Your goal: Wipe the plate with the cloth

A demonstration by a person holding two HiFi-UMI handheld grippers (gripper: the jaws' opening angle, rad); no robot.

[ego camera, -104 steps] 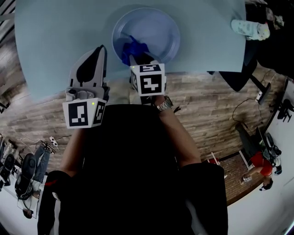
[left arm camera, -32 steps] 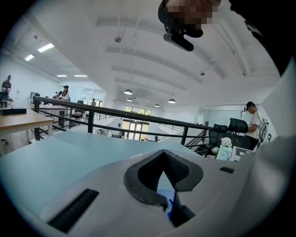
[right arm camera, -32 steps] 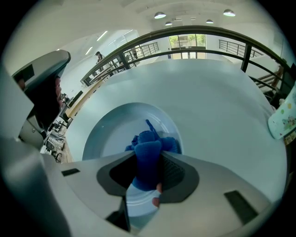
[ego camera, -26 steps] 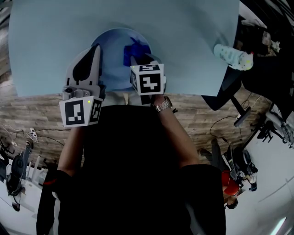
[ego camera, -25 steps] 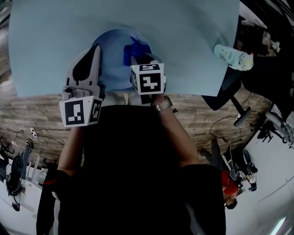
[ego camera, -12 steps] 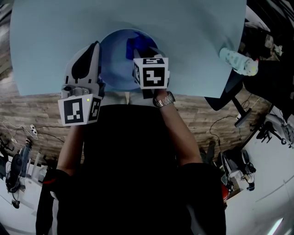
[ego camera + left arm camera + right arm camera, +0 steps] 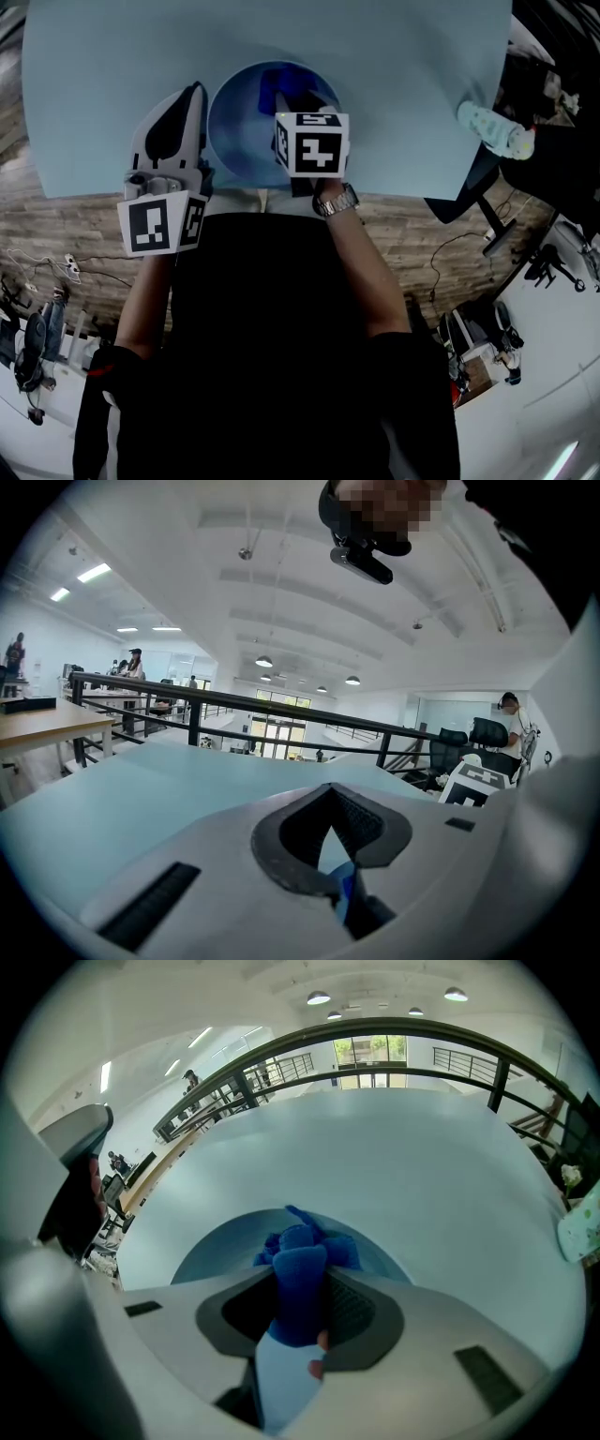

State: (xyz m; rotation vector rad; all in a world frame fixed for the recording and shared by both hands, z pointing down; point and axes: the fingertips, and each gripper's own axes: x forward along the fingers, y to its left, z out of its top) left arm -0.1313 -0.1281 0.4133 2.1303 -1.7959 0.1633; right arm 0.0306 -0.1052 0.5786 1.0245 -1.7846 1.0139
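Note:
A round blue plate [image 7: 244,131] lies near the front edge of the pale blue table [image 7: 422,56]. My right gripper [image 7: 295,103] is shut on a crumpled dark blue cloth [image 7: 284,86], which rests on the plate's far part. In the right gripper view the cloth [image 7: 302,1269] bulges out between the jaws over the plate [image 7: 211,1246]. My left gripper [image 7: 192,94] lies along the plate's left rim with its jaws together. A blue sliver shows in their seam in the left gripper view [image 7: 330,794]; whether it is gripped I cannot tell.
A white bottle-like object [image 7: 492,129] lies at the table's right edge, also in the right gripper view [image 7: 581,1227]. A dark chair [image 7: 469,178] stands off the table's right corner. The table's front edge runs just behind both marker cubes.
My right gripper has pushed the cloth away from me, toward the plate's far side. The left gripper has stayed beside the plate's left rim. The head view has shifted slightly.

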